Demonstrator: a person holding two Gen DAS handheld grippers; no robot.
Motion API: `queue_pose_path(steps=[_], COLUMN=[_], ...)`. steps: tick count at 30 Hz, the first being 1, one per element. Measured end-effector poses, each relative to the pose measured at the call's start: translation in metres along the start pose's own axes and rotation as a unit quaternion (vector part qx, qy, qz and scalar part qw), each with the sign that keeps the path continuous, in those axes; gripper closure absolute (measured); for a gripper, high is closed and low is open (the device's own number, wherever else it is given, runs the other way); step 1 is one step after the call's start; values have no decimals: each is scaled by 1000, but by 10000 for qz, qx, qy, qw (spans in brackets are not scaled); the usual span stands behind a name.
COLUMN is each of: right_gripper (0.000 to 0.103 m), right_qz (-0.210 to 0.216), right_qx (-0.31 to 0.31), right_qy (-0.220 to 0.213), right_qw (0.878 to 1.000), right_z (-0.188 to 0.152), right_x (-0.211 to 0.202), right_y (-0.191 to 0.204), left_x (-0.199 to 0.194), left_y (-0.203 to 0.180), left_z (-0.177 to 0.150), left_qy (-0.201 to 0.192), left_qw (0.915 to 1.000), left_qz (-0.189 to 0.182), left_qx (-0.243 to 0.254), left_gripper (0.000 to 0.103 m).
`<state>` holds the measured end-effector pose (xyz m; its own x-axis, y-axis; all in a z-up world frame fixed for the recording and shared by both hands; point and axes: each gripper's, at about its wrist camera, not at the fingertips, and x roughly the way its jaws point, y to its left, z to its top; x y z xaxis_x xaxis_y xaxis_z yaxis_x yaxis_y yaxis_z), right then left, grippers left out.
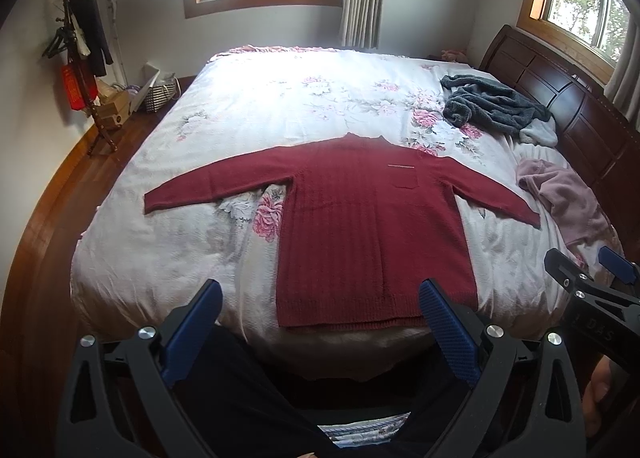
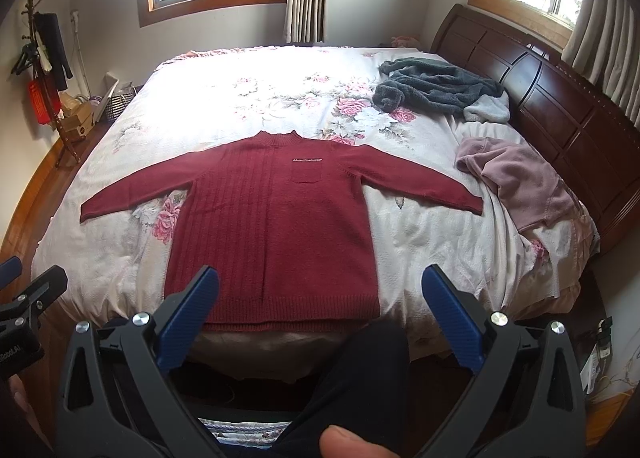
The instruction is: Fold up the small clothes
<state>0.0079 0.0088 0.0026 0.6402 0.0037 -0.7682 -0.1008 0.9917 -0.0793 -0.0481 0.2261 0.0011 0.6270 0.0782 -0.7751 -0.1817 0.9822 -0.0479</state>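
A dark red knitted sweater (image 1: 368, 225) (image 2: 276, 225) lies flat on the bed, face up, chest pocket showing, both sleeves spread out sideways and the hem at the near edge. My left gripper (image 1: 320, 294) is open and held back from the bed, level with the hem, holding nothing. The right gripper (image 2: 320, 278) is open too, just short of the hem's right half, with nothing between its fingers. It also shows at the right edge of the left wrist view as the right gripper (image 1: 588, 262). The left gripper (image 2: 24, 274) appears at the left edge of the right wrist view.
The floral bedspread (image 1: 280, 105) (image 2: 248, 97) covers the bed. A grey fleece garment (image 1: 496, 105) (image 2: 440, 85) and a pink garment (image 1: 564, 193) (image 2: 516, 177) lie at the right by the dark wooden headboard (image 2: 560, 117). A coat stand (image 1: 80, 57) stands on the left.
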Motion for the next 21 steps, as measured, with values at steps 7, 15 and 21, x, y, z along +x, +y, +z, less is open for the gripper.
queue_pose_path(steps=[7,15,21], right_gripper=[3,3,3], right_qz=[0,20,24], right_qx=[9,18,20], right_qy=[10,41,42], right_qw=[10000,10000,10000], right_z=[-1,-2,-3], right_x=[1,5,5], right_y=[1,-1,-1], left_x=[0,1,2], left_y=[1,2,3], left_z=[0,0,1], left_qy=[3,17,34], left_qw=[10000,10000,10000], left_qz=[4,5,3], left_qx=[0,0,5], left_gripper=[4,4,4])
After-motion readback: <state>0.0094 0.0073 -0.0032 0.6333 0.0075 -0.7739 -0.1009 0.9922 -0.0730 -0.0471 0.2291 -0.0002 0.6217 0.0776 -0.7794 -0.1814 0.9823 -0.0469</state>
